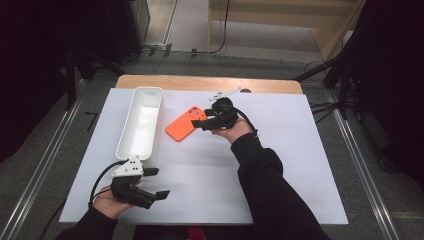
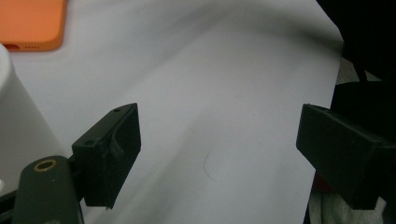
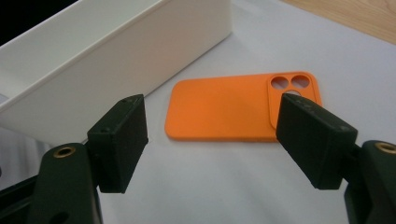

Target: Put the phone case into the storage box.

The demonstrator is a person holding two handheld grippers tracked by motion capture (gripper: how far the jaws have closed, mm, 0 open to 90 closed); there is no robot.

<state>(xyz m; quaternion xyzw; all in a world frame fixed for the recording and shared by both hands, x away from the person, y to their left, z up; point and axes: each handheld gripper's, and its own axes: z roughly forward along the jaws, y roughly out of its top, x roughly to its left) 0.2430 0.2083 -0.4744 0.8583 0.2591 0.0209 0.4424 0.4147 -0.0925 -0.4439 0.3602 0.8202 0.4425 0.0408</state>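
Note:
An orange phone case (image 1: 186,123) lies flat on the white tabletop (image 1: 210,170), camera holes toward the far side. My right gripper (image 1: 197,120) is just to its right, pointing left at it, jaws open. In the right gripper view the phone case (image 3: 224,109) lies just ahead of my open right gripper (image 3: 212,140), and nothing touches the pads. My left gripper (image 1: 157,183) hovers near the table's front left, open. In the left gripper view bare table shows between the jaws of my left gripper (image 2: 219,149), with a corner of the case (image 2: 32,23) at top left.
A long white bin (image 1: 148,90) stands left of the case, running front to back; its wall (image 3: 116,51) is close behind the case, and its near end (image 2: 14,116) is beside my left gripper. Small white parts (image 1: 222,94) lie at the table's far edge.

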